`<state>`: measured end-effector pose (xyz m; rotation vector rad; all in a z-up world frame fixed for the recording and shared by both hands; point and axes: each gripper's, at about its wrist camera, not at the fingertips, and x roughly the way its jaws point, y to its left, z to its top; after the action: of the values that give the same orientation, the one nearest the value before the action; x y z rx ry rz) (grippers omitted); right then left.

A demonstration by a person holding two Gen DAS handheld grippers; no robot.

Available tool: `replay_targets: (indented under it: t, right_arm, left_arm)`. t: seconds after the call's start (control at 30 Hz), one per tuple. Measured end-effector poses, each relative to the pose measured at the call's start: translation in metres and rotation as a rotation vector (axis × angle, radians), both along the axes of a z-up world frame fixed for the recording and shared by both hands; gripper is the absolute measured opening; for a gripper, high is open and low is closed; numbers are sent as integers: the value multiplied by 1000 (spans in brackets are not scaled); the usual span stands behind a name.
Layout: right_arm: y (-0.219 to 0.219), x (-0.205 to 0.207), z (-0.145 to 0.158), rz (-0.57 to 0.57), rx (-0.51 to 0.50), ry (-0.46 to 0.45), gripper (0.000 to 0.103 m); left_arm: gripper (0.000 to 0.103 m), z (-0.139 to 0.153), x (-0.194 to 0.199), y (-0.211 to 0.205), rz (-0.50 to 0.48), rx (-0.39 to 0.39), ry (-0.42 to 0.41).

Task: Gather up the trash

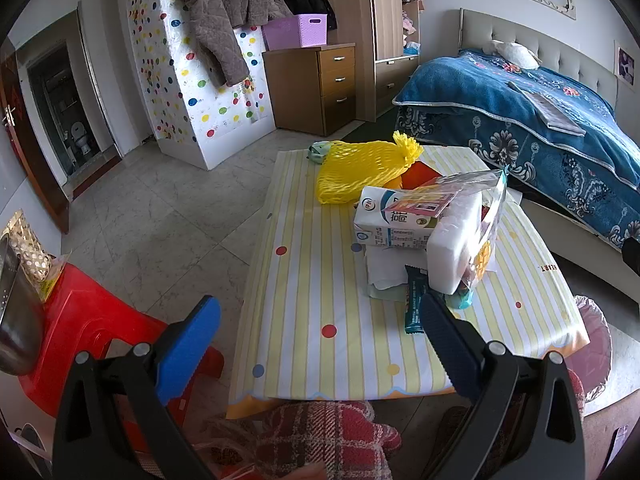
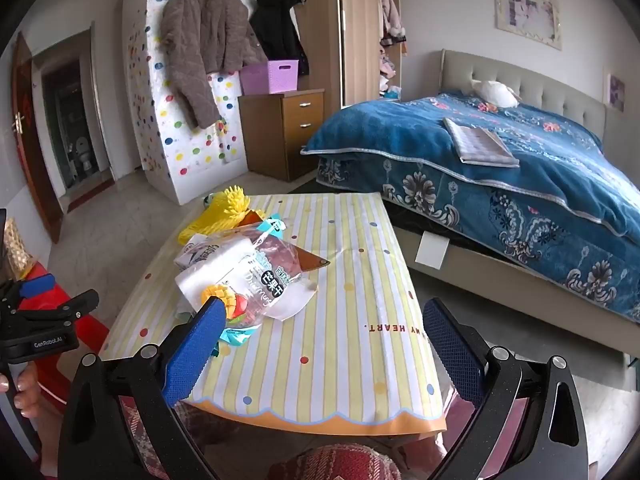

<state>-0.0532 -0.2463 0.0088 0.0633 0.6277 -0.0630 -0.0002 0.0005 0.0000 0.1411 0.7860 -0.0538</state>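
Note:
A pile of trash lies on the striped table [image 1: 312, 320]: a yellow foam net [image 1: 360, 170], a white milk carton [image 1: 390, 222], a clear snack bag [image 1: 476, 216], a dark bar wrapper [image 1: 414, 300] and white paper. In the right wrist view the pile sits at the table's left: the snack bag [image 2: 272, 276], the foam net [image 2: 224, 212]. My left gripper [image 1: 320, 332] is open and empty above the table's near edge, short of the pile. My right gripper [image 2: 324, 332] is open and empty over the table's near right part [image 2: 360, 280], its left finger beside the bag.
A red plastic stool [image 1: 92, 320] stands left of the table. A bin with a pink liner [image 1: 596, 340] sits at the table's right. A blue bed [image 2: 500, 168] lies to the right, with a wooden drawer unit [image 2: 284, 132] behind. My left gripper shows in the right wrist view [image 2: 44, 312].

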Motion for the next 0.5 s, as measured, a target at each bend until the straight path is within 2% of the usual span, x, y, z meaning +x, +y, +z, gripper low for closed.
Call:
replay_targets:
  t: [0.5]
  right_arm:
    - [2, 1, 1, 1, 0, 1, 98]
  left_arm:
    - [96, 0, 0, 0, 0, 1, 1]
